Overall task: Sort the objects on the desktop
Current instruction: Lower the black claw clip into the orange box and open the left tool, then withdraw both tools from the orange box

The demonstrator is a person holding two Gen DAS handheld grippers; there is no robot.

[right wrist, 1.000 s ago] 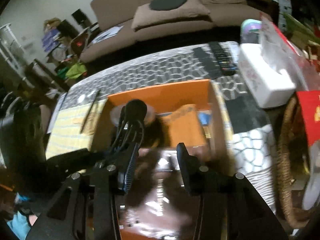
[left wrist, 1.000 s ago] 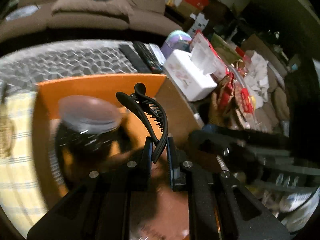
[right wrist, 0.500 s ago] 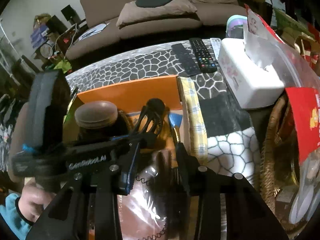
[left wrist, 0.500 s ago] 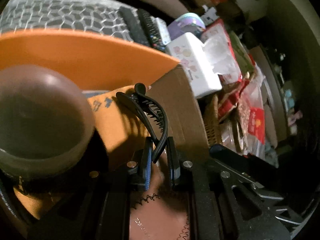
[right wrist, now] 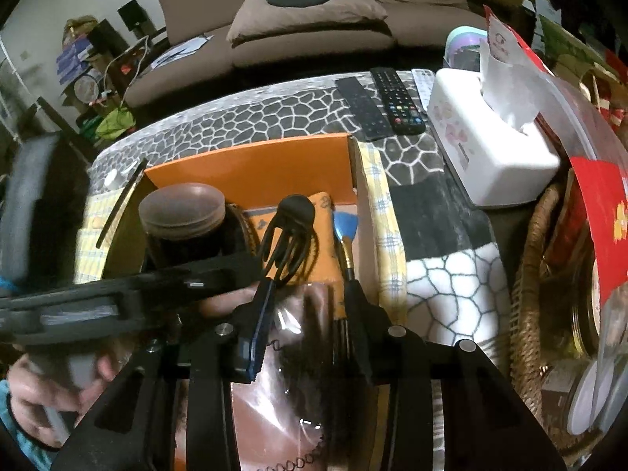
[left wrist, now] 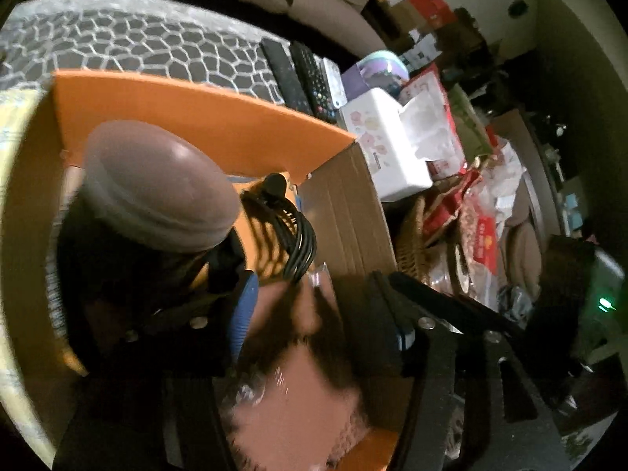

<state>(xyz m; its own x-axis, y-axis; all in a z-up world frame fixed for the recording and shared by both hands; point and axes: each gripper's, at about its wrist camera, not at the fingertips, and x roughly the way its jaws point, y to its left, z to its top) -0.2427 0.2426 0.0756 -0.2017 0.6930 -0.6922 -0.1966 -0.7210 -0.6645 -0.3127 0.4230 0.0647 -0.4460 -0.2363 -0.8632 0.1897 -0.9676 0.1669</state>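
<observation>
A black hair clip (left wrist: pixel 290 231) (right wrist: pixel 290 231) leans in the orange box (left wrist: pixel 188 117) (right wrist: pixel 251 165) against an orange pouch (right wrist: pixel 324 204), right of the dark jar with a brown lid (left wrist: pixel 157 184) (right wrist: pixel 182 204). My left gripper (left wrist: pixel 318 306) hangs just behind the clip; its jaws are opening and the pads are off the clip. In the right wrist view it reaches in from the left (right wrist: pixel 157 286). My right gripper (right wrist: pixel 308 306) stands open above a clear-wrapped brown packet (right wrist: pixel 290 392) (left wrist: pixel 298 392) on the box floor, with nothing gripped.
A blue-bristled brush (right wrist: pixel 345 231) lies by the box's right wall. A yellow checked cloth (right wrist: pixel 386 235) lies under the box. A white tissue box (right wrist: pixel 490 157), remotes (right wrist: pixel 396 102) and a wicker basket (right wrist: pixel 530 274) crowd the right. A person's hand (right wrist: pixel 47 392) holds the left gripper.
The left gripper's jaws have parted and let go of the hair clip, which now rests in the box beside the jar. The left gripper rolled and sank. The right gripper barely moved.
</observation>
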